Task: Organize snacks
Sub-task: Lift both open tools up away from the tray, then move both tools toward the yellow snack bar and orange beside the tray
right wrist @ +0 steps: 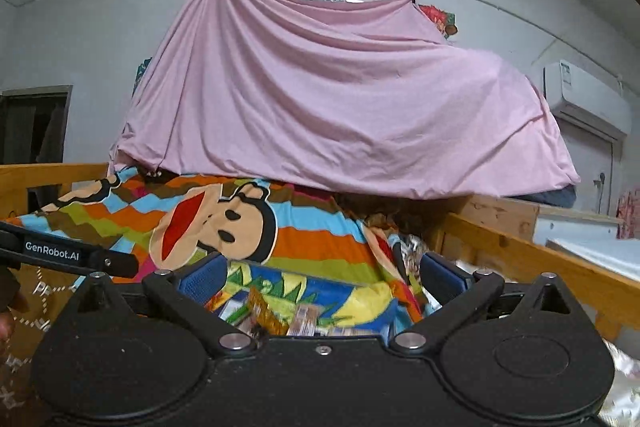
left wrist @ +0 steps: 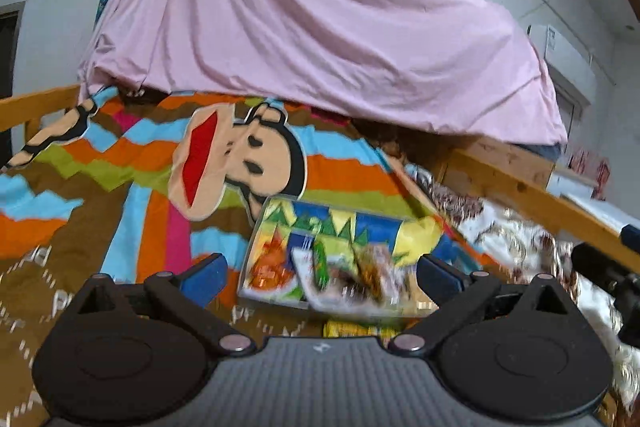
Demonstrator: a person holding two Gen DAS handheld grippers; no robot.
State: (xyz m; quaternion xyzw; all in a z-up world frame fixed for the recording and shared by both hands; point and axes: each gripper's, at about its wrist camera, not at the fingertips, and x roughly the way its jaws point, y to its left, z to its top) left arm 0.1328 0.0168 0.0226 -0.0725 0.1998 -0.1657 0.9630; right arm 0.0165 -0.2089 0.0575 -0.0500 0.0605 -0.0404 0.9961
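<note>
Pink cloth (right wrist: 340, 99) is hanging in folds from a wall-mounted rail at the far end of a wooden-framed bed and is draping over whatever is standing there. Below it, a striped blanket (left wrist: 100, 195) in orange, blue, green and brown, bearing a cartoon monkey face (left wrist: 240, 155), is covering the bed from the far end toward the near edge. A shallow snack box (left wrist: 340, 227) with a blue, yellow and green printed lining is lying on this blanket near the bed's right-hand side, just beside the patterned floral bedding (left wrist: 500, 231) along the wooden side rail (right wrist: 540, 259). Snack packets (left wrist: 352, 275) are lying loose inside the box, though motion blur is keeping their labels unreadable. The left gripper (left wrist: 320, 267) is hovering over the near side of the box with its blue-padded fingers (left wrist: 204, 273) spread fully apart and nothing pinched between them. The right gripper (right wrist: 320, 273) is likewise standing fully spread and empty, with the box's lining and packets showing in the gap between its fingers (right wrist: 202, 277). An air-conditioning unit (right wrist: 588, 99) is sitting high on the right wall.
</note>
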